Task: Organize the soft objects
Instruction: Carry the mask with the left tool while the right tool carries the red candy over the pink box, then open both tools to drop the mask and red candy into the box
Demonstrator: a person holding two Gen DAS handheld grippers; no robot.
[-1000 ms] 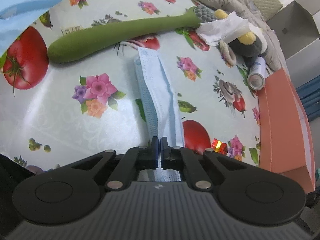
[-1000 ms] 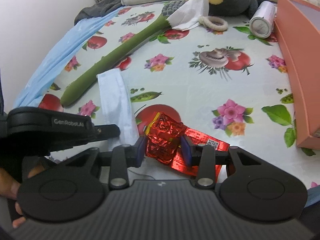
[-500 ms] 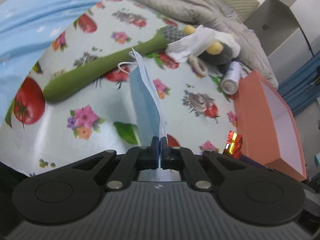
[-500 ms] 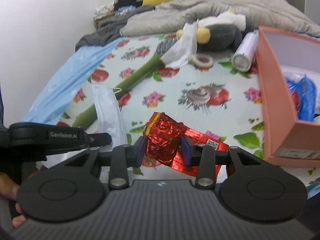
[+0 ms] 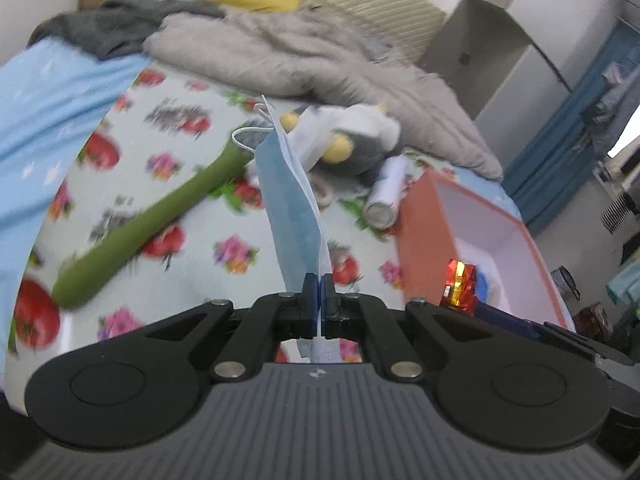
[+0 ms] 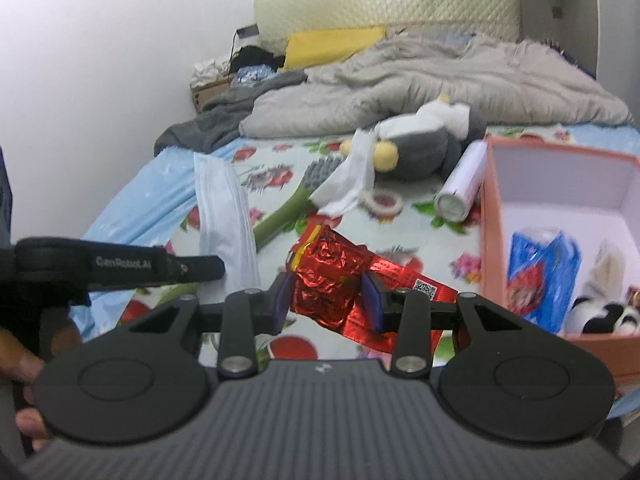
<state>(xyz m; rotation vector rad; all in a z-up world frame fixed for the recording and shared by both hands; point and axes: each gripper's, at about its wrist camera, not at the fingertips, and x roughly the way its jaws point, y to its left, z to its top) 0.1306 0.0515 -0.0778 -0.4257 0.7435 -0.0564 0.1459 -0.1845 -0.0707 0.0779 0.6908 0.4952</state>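
Note:
My left gripper [image 5: 319, 286] is shut on a light blue face mask [image 5: 290, 196], which hangs in the air above the flowered cloth with its ear loop at the far end. In the right wrist view the same face mask [image 6: 226, 220] shows at the left, beside the left gripper's black body [image 6: 120, 266]. Crumpled red foil wrapper [image 6: 328, 276] fills the jaws of my right gripper [image 6: 329, 300], which is shut on it. That red foil wrapper [image 5: 460, 282] also glints at the right in the left wrist view. The orange box [image 6: 496, 240] stands at the right.
On the flowered cloth [image 5: 192, 216] lie a long green plush stem [image 5: 148, 224], a grey and white plush toy [image 6: 424, 140] with white tissue, a tape ring [image 6: 380, 202] and a white can [image 6: 460, 188]. The orange box [image 5: 424, 232] holds a blue packet [image 6: 540, 272]. Grey bedding [image 6: 440, 80] lies behind.
Both grippers have risen from the cloth. The mask has been lifted off the surface and now hangs free. The wrapper has gone up too, and the orange box's inside has come into sight.

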